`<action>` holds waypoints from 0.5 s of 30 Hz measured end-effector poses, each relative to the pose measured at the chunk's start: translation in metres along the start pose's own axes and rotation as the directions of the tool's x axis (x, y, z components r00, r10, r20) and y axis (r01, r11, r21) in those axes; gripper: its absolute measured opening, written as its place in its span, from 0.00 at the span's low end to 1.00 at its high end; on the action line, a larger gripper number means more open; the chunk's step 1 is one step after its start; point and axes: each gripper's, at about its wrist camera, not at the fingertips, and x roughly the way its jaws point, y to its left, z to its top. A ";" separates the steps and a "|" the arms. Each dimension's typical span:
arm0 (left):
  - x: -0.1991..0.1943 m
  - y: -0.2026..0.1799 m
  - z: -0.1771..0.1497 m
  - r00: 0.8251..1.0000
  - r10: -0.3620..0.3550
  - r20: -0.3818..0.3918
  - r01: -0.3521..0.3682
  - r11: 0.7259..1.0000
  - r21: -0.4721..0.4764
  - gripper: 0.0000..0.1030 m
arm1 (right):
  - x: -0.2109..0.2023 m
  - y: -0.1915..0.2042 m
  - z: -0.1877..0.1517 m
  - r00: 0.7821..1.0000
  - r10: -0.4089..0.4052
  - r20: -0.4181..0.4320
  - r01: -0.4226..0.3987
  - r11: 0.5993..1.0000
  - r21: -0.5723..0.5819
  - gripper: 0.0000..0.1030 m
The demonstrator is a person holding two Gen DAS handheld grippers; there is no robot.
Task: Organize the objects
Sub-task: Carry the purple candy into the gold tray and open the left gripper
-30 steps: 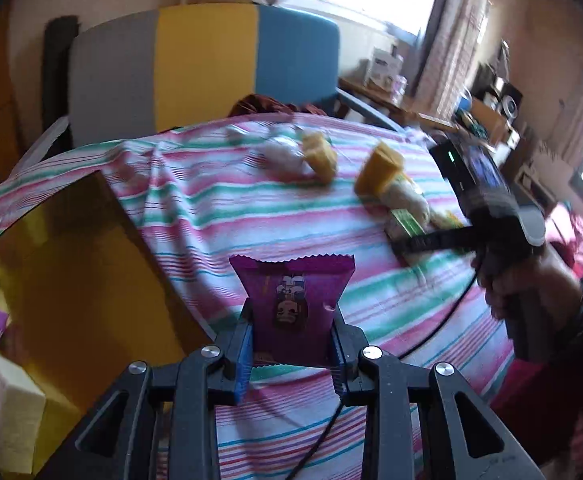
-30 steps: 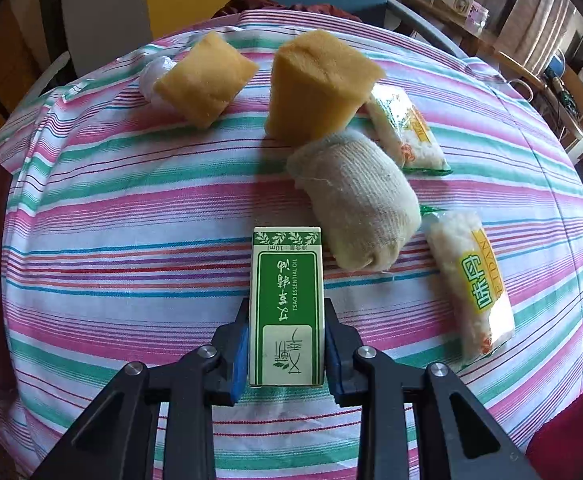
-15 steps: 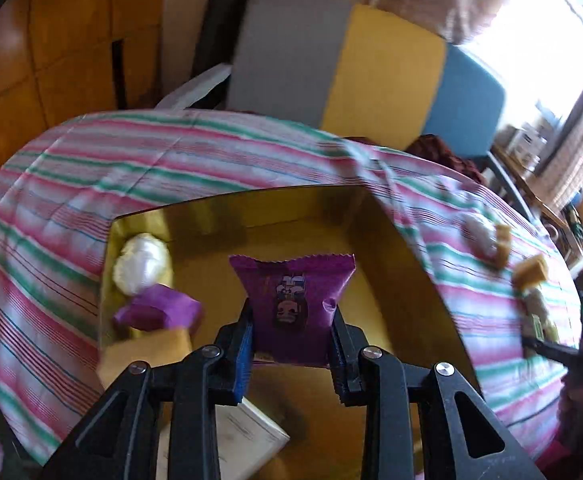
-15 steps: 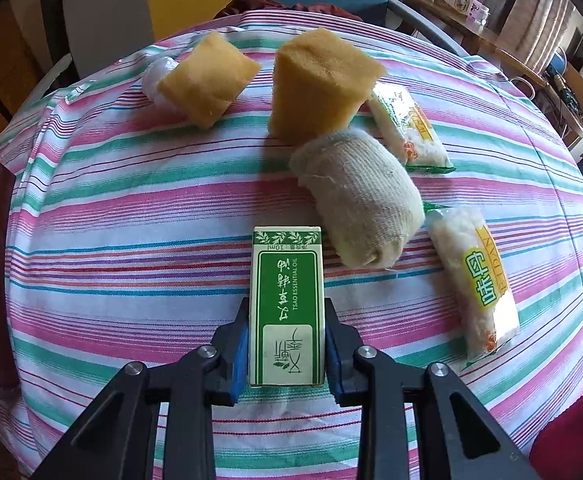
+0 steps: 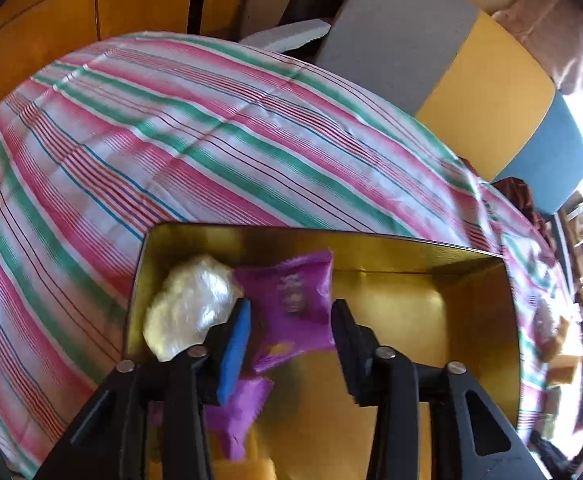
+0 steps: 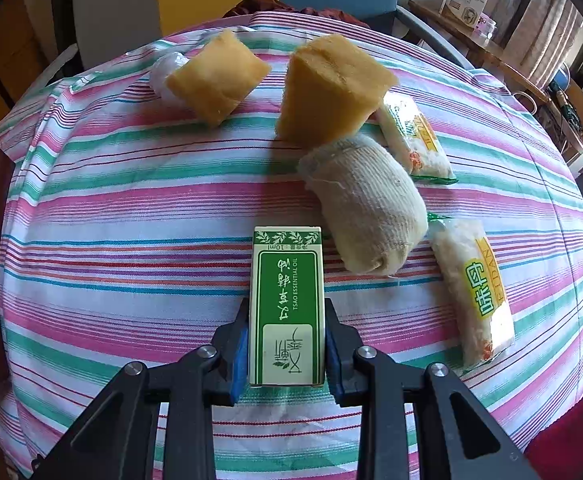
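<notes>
My left gripper [image 5: 291,320] hangs open over a gold tray [image 5: 475,320]. A purple snack packet [image 5: 291,300] lies loose in the tray between the spread fingers, touching neither pad. A second purple packet [image 5: 239,412] and a white wrapped lump [image 5: 191,308] also lie in the tray. My right gripper [image 6: 287,344] is shut on a green and white essential oil box [image 6: 287,304], low over the striped tablecloth [image 6: 131,216].
In front of the right gripper lie two yellow sponges [image 6: 219,76] [image 6: 331,88], a rolled white cloth [image 6: 367,208] and two white snack packets [image 6: 415,136] [image 6: 475,288]. A grey, yellow and blue chair [image 5: 471,80] stands behind the table.
My left gripper swung over the tray, opened and let go of the purple packet, which now lies in the tray. My right gripper has held still with the green box.
</notes>
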 end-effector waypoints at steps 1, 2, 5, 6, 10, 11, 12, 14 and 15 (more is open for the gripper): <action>0.000 0.000 0.001 1.000 -0.002 -0.002 0.002 1.000 -0.002 0.46 | 0.000 0.000 0.000 1.000 -0.002 0.002 0.002 1.000 -0.005 0.29; -0.002 0.001 -0.001 1.000 -0.016 0.000 0.016 1.000 -0.006 0.47 | 0.003 0.006 0.004 1.000 -0.004 0.003 0.004 1.000 -0.008 0.29; -0.019 -0.002 -0.005 0.998 0.003 0.057 -0.005 1.000 0.026 0.47 | 0.004 0.006 0.005 1.000 -0.008 0.006 0.008 1.000 -0.016 0.29; -0.025 -0.003 -0.007 0.998 0.000 0.070 -0.003 0.999 0.041 0.47 | 0.005 0.005 0.006 1.000 -0.009 0.007 0.009 1.000 -0.018 0.29; -0.064 -0.009 -0.032 0.983 0.009 0.183 -0.031 0.992 0.120 0.49 | 0.003 0.011 0.003 1.000 -0.016 0.011 0.016 1.000 -0.024 0.29; -0.073 -0.012 -0.043 0.979 0.008 0.202 -0.038 0.988 0.146 0.49 | 0.000 0.013 0.001 1.000 -0.019 0.012 0.019 0.999 -0.027 0.29; -0.081 -0.013 -0.053 0.976 0.014 0.217 -0.051 0.985 0.164 0.49 | -0.002 0.015 -0.001 1.000 -0.022 0.014 0.023 0.999 -0.030 0.29; -0.096 -0.017 -0.076 0.968 0.017 0.252 -0.072 0.975 0.209 0.50 | -0.005 0.020 -0.004 0.999 -0.032 0.019 0.033 0.999 -0.038 0.29; -0.101 -0.019 -0.086 0.965 0.016 0.262 -0.077 0.972 0.223 0.52 | -0.006 0.021 -0.005 0.999 -0.037 0.022 0.038 0.998 -0.042 0.29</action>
